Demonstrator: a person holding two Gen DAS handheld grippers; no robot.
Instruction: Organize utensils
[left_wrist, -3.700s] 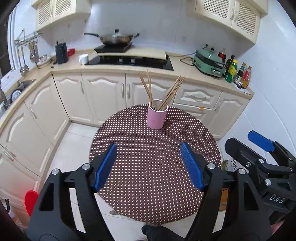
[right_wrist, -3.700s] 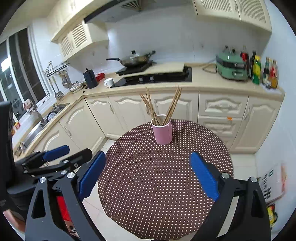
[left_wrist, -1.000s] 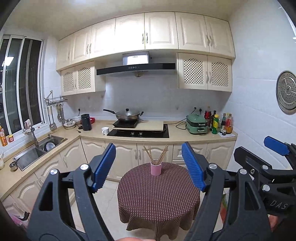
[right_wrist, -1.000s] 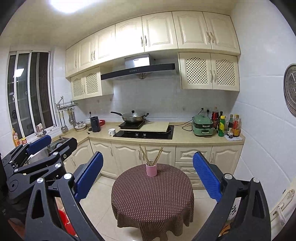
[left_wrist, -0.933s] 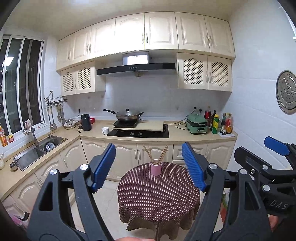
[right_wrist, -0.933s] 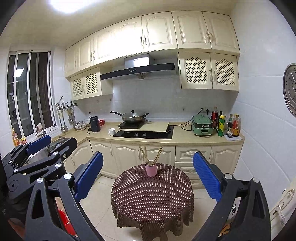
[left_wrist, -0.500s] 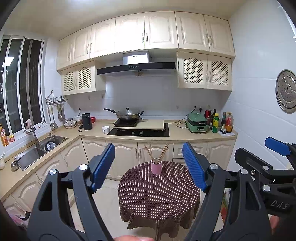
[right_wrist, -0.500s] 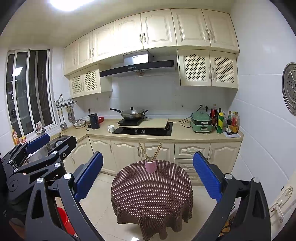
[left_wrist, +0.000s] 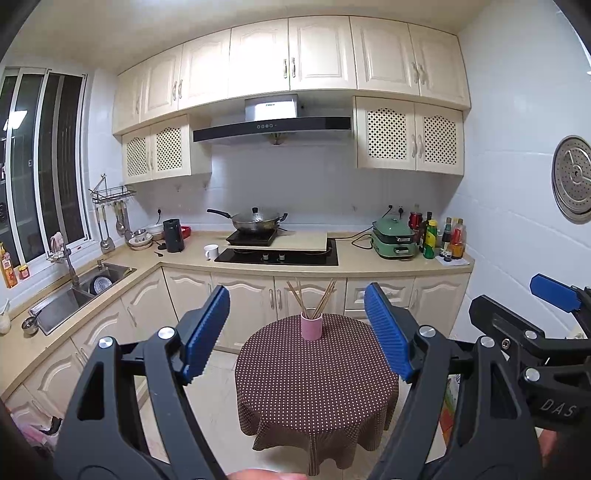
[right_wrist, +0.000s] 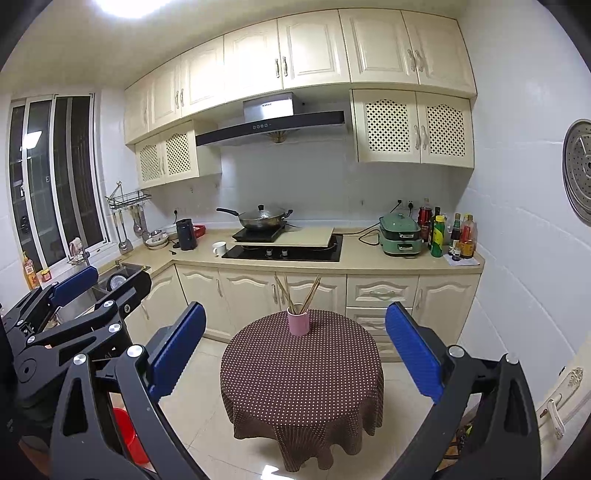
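Chopsticks upright in pink cup on dotted table, both hand-held grippers wide open, empty

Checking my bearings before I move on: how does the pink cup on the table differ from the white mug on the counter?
The pink cylindrical cup holds a fan of wooden chopsticks; the white ceramic mug shows nothing sticking out. The pink cup stands on the round brown polka-dot table; the white mug sits on the beige counter left of the black hob. The pink cup shows no handle; the white mug has one. Both stand upright.
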